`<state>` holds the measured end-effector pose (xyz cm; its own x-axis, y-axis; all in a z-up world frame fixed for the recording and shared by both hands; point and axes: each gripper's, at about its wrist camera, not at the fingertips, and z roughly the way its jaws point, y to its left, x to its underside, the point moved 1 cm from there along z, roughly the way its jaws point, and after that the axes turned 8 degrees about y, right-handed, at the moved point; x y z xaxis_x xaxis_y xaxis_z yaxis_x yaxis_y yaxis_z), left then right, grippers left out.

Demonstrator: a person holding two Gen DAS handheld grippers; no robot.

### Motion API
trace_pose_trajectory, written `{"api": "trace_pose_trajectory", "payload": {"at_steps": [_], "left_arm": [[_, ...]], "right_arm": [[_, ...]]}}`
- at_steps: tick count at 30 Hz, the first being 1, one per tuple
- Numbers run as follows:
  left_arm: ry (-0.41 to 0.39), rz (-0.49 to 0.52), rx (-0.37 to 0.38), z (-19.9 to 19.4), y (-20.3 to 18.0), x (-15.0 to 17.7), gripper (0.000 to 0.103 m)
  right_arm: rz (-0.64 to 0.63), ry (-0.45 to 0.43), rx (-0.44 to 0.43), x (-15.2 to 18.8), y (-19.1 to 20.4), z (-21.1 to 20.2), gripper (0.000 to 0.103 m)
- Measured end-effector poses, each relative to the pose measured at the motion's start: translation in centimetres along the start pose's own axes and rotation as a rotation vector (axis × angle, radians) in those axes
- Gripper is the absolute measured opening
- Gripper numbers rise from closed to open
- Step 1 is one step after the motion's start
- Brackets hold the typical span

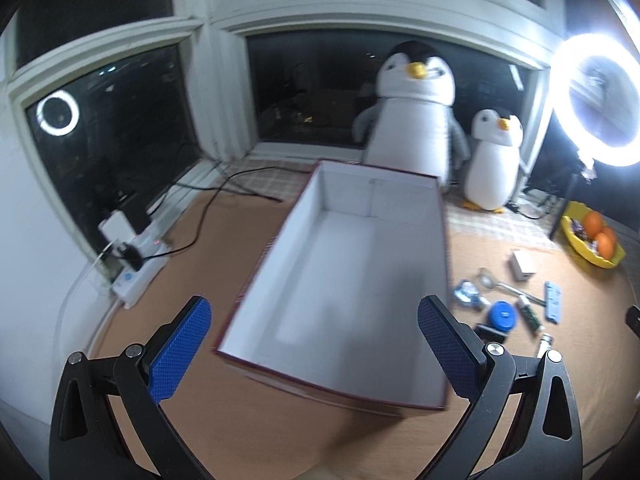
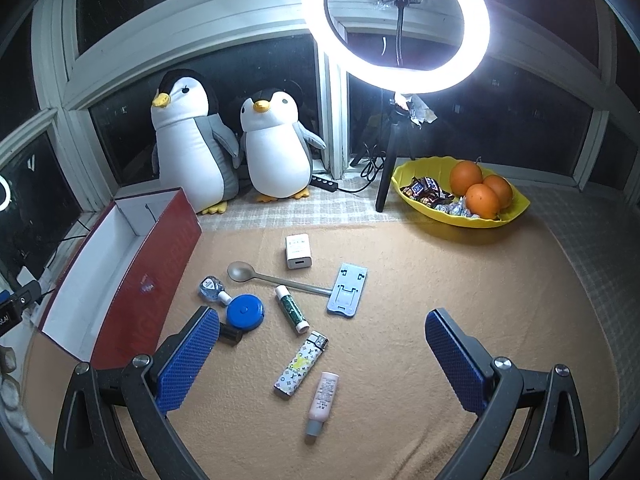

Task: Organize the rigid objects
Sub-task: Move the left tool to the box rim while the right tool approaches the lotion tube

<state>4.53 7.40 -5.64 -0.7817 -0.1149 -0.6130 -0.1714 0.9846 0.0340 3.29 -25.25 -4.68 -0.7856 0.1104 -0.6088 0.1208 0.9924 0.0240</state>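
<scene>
An empty red box with a white inside [image 1: 352, 280] lies ahead of my left gripper [image 1: 314, 330], which is open and empty above its near end. The box also shows in the right wrist view [image 2: 156, 276] at the left. To its right on the tan mat lie a white charger [image 2: 298, 251], a spoon [image 2: 276, 278], a blue phone stand [image 2: 347, 289], a small bottle [image 2: 212, 288], a blue tape measure [image 2: 245, 311], a green tube [image 2: 291, 309], a patterned lighter [image 2: 301, 364] and a pink tube [image 2: 323, 402]. My right gripper [image 2: 322, 342] is open and empty above the lighter.
Two plush penguins [image 2: 192, 140] stand at the back by the window. A yellow bowl [image 2: 516, 212] holds oranges and sweets at the right. A ring light on a tripod [image 2: 394, 24] stands behind it. A power strip with cables [image 1: 138, 268] lies at the left wall.
</scene>
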Motion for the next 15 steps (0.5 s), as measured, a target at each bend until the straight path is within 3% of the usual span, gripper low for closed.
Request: {"api": "trace_pose_trajectory", "payload": {"at_steps": [11,15], "left_arm": [[0.071,-0.088,-0.074,3.6,5.2,0.0,0.097],[0.093,-0.093,-0.092,4.9,6.0,0.0,0.09]], "right_arm": [[-0.013,0.004,-0.014,-0.1,0.4,1.5,0.102],[-0.03,-0.028,-0.009,0.1,0.6,1.5,0.102]]}}
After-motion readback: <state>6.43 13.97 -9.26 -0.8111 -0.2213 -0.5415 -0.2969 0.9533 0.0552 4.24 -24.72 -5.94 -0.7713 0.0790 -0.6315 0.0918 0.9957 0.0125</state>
